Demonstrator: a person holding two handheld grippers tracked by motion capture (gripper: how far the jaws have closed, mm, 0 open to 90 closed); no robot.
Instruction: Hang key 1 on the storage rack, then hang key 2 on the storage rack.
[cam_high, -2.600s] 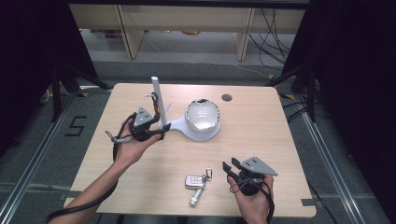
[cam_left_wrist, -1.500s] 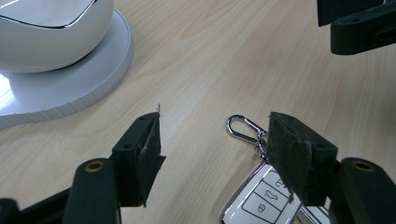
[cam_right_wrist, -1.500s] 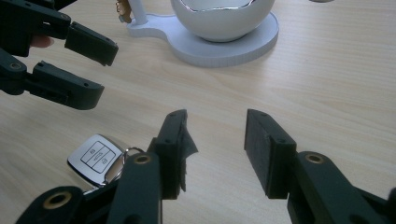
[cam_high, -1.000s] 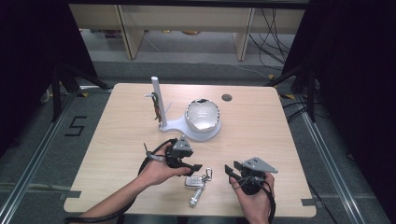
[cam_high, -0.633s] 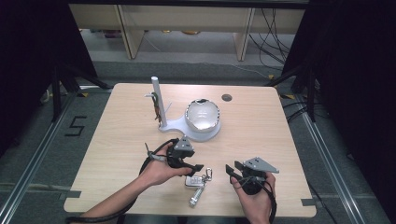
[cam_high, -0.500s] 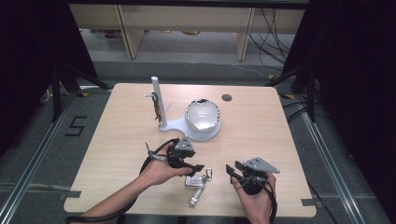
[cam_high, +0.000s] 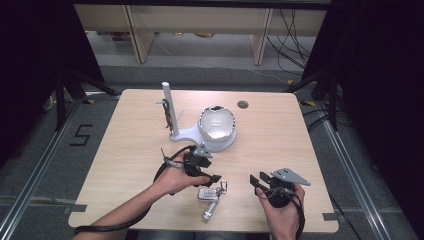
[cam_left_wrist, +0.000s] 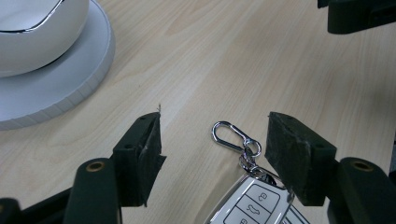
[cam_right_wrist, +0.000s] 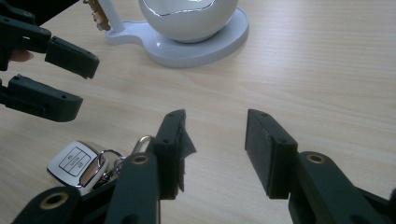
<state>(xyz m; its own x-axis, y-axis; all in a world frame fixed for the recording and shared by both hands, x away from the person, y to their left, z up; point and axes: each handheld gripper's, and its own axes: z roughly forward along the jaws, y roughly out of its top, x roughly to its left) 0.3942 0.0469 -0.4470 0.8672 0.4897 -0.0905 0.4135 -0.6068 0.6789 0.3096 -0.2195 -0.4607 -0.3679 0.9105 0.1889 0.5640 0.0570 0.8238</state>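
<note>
On the light wooden table (cam_high: 130, 145) a car key fob (cam_high: 205, 193) lay near the person's edge, with a silver carabiner clip (cam_left_wrist: 229, 135) on its ring and a metal cylinder (cam_high: 210, 209) trailing from the bunch toward the table's front edge. The left gripper (cam_high: 216, 178) was held low just above and beside the fob, its jaws spread apart and grasping nothing; in the left gripper view the clip and the top of the fob (cam_left_wrist: 246, 204) sat between the two black pads, closer to the one on the right side of that view, though whether that pad touched the ring could not be told. The right gripper (cam_high: 257, 181) hovered well to the right of the fob with its jaws likewise released and empty, bare wood between them in the right gripper view, where the fob (cam_right_wrist: 77, 162) showed at lower left and the left gripper (cam_right_wrist: 74, 83) at upper left. Farther back stood a white stand (cam_high: 190, 134) with an upright post (cam_high: 169, 107) and a glossy white bowl-shaped shell (cam_high: 217, 124). A small dark round grommet (cam_high: 243, 104) was set in the tabletop near the far edge.
</note>
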